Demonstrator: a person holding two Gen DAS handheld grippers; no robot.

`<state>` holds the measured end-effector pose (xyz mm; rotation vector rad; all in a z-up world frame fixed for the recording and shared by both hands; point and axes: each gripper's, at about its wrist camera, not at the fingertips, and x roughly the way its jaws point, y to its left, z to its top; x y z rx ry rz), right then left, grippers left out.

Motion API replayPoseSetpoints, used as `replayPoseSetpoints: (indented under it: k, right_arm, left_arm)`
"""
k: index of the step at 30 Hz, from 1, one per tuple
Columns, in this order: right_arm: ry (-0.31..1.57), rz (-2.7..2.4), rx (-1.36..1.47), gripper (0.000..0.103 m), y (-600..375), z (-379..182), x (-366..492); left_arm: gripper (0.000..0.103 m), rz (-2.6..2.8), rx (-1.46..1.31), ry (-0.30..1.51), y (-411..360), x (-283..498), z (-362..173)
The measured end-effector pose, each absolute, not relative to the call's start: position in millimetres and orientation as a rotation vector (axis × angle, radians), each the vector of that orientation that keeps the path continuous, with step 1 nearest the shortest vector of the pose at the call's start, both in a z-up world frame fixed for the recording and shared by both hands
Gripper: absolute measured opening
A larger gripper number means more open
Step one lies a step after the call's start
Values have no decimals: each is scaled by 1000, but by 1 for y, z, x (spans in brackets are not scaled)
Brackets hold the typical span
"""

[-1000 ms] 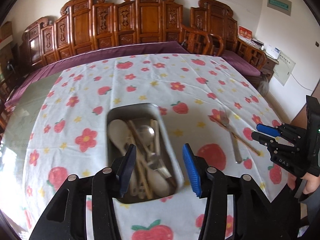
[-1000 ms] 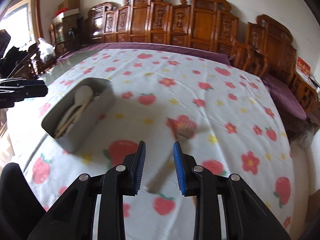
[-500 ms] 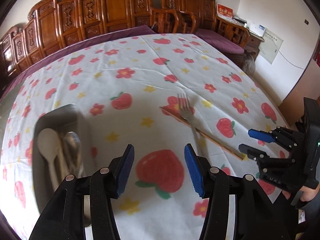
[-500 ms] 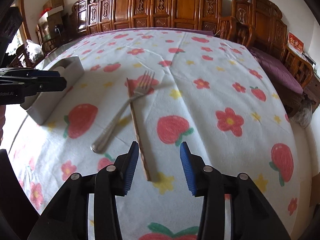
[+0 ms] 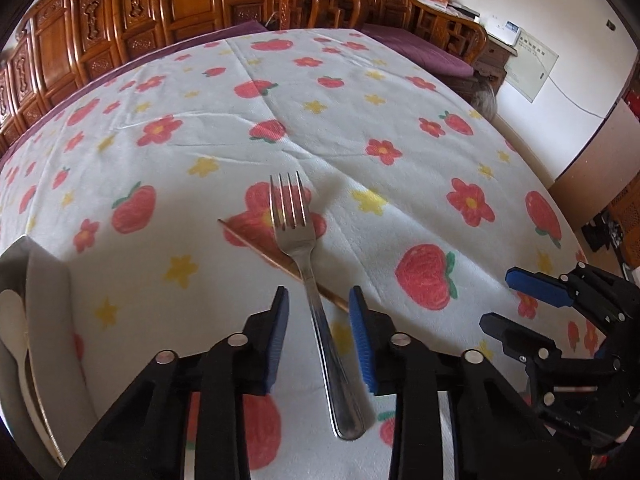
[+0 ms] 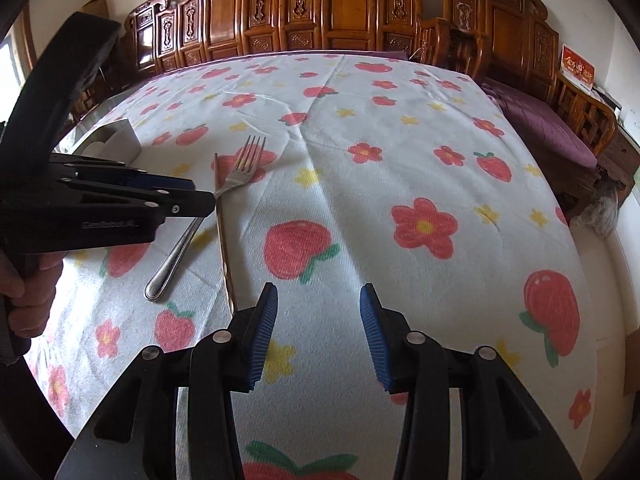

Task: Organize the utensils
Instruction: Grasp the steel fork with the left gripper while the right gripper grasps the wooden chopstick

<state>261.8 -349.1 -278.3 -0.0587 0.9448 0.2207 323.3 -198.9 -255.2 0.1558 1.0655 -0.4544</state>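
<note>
A row of carved wooden chairs (image 6: 344,8) lines the far edge beyond both hand-held grippers, with a purple cushion (image 6: 548,124) off to the right. The counter (image 6: 400,152) wears a white cloth printed with strawberries and flowers. A grey metal tray (image 5: 44,320) holding a pale spoon (image 5: 12,320) sits just left of the left hand-held gripper (image 5: 318,336), whose jaws are closing around the fork (image 5: 308,276) handle lying between them, pads not yet pressing it. A single brown chopstick (image 5: 280,260) runs under the fork's neck. The right hand-held gripper (image 6: 318,336) hangs partly open and empty, with the chopstick's near end just left of it.
</note>
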Motion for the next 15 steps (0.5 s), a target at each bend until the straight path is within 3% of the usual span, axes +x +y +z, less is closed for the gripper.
replayPoseSetpoints:
  k: [2, 15]
  right_arm:
    - [946, 225, -56, 45, -349, -279, 262]
    - [944, 230, -59, 45, -346, -278, 260]
  left_arm:
    - [17, -444, 170, 1085, -203, 326, -261]
    - [8, -423, 163, 1087, -201, 332, -265]
